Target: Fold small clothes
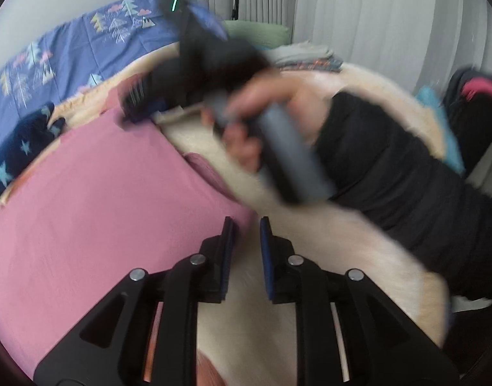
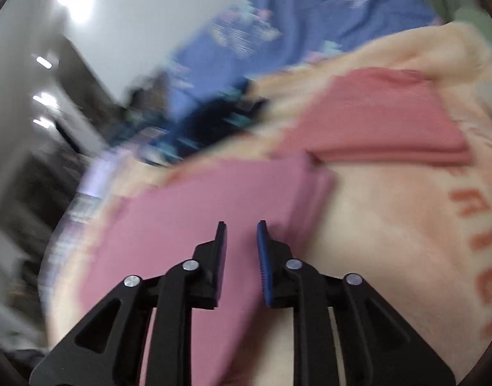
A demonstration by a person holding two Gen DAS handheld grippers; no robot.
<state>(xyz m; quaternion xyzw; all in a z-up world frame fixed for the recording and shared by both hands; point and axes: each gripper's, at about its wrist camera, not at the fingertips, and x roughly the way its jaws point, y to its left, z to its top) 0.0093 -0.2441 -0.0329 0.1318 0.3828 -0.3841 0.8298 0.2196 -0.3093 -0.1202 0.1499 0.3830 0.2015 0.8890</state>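
A pink garment (image 1: 85, 212) lies flat and folded on the cream blanket (image 1: 278, 321). My left gripper (image 1: 247, 225) is open and empty, just above the garment's right edge. The right gripper (image 1: 139, 103), blurred, is held in a hand at the garment's far corner. In the right wrist view my right gripper (image 2: 241, 226) is open and empty over the same pink garment (image 2: 213, 199). A folded salmon garment (image 2: 391, 119) lies beyond it on the cream blanket (image 2: 391, 225).
A dark blue star-print garment (image 1: 20, 148) lies at the left edge of the blanket, and it also shows blurred in the right wrist view (image 2: 207, 125). A blue tree-print sheet (image 1: 69, 48) covers the far side. Folded clothes (image 1: 310, 58) are stacked at the back.
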